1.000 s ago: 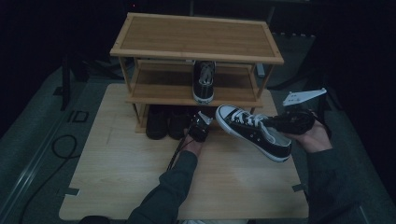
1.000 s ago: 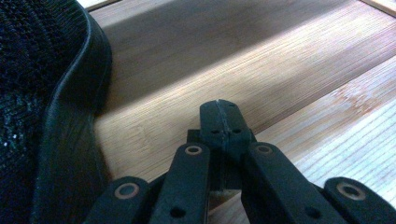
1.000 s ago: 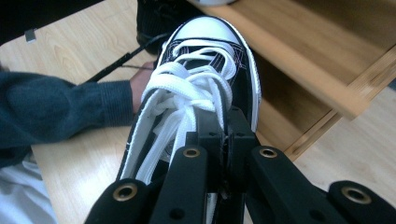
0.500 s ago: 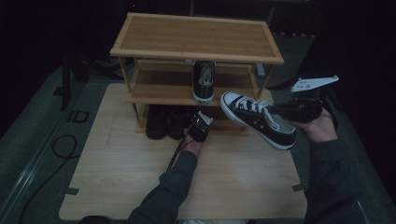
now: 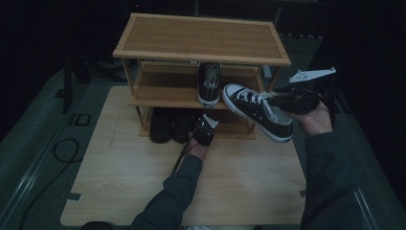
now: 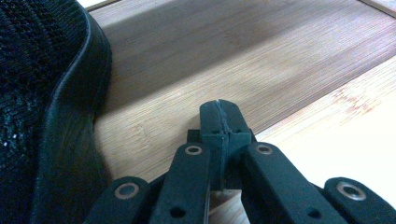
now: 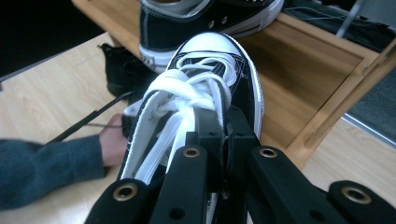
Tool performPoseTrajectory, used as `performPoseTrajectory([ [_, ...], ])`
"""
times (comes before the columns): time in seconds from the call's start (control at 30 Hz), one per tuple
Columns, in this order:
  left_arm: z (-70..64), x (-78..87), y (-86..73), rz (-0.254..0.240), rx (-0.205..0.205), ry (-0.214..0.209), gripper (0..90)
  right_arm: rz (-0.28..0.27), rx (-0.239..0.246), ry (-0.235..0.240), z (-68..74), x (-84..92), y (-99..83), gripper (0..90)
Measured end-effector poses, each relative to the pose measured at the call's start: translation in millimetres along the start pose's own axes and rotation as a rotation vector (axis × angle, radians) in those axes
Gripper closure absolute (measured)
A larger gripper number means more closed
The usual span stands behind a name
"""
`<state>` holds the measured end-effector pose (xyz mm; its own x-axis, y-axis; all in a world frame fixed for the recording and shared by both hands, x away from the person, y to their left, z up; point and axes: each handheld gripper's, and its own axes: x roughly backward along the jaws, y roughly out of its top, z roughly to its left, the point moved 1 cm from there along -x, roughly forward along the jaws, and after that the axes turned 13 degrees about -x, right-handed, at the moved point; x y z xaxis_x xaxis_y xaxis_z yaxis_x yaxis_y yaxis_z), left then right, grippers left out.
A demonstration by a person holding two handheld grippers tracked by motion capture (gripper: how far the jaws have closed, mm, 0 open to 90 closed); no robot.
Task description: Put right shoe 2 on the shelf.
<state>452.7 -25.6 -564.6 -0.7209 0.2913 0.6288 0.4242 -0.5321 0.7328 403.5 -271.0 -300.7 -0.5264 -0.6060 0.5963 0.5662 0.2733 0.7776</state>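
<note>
A black sneaker with white laces and a white toe cap hangs in the air to the right of the wooden shoe rack. My right gripper is shut on its heel end, and its toe points at the middle shelf. In the right gripper view the jaws pinch the sneaker's opening edge. A matching sneaker stands on the middle shelf. My left gripper rests low at the bottom shelf, shut on nothing, beside a black shoe.
Dark shoes sit on the rack's bottom level, left of my left gripper. The rack stands at the far side of a light wooden tabletop. A cable lies on the grey floor to the left.
My right gripper has lifted the sneaker higher, and its toe is now level with the middle shelf. The left gripper has stayed put.
</note>
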Motion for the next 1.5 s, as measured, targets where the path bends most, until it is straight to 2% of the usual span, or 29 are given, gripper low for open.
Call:
performPoseTrajectory([
  [0.17,0.0,-0.1,0.0,0.0,0.0,0.001,90.0,-0.014,-0.026,-0.023,-2.5,-11.2,6.3,87.9],
  [0.33,0.2,-0.2,-0.1,-0.002,0.002,-0.002,90.0,-0.019,-0.049,-0.068,-5.8,-26.8,10.3,88.0],
  [0.53,0.3,-0.2,-0.1,-0.002,0.002,-0.003,90.0,-0.048,-0.086,-0.091,-6.9,-41.7,12.1,88.0],
  [0.6,0.7,-0.2,-0.1,-0.002,-0.002,-0.004,90.0,-0.04,-0.09,-0.091,-6.1,-47.1,12.3,88.0],
  [0.77,0.7,-0.2,-0.1,-0.002,-0.002,-0.003,90.0,-0.076,-0.108,-0.134,-8.4,-51.4,10.9,88.1],
  [0.83,0.6,-0.2,-0.1,-0.002,-0.004,-0.003,90.0,-0.086,-0.135,-0.121,-11.6,-54.0,10.3,88.0],
  [1.0,0.7,-0.1,-0.1,0.0,-0.006,-0.002,90.0,-0.068,-0.139,-0.145,-18.8,-55.2,8.3,87.3],
  [1.07,0.4,0.0,0.0,0.002,-0.008,0.001,90.0,-0.067,-0.158,-0.117,-22.0,-54.9,7.3,85.9],
  [1.2,0.8,0.0,-0.1,0.002,-0.008,-0.002,90.0,-0.042,-0.144,-0.127,-21.6,-54.7,7.1,78.8],
  [1.37,0.8,0.0,-0.1,0.001,-0.008,-0.002,90.0,-0.025,-0.119,-0.154,-17.9,-51.3,7.6,74.1],
  [1.5,0.5,0.0,0.0,0.003,-0.008,0.002,90.0,-0.024,-0.11,-0.15,-16.7,-47.0,6.9,70.3],
])
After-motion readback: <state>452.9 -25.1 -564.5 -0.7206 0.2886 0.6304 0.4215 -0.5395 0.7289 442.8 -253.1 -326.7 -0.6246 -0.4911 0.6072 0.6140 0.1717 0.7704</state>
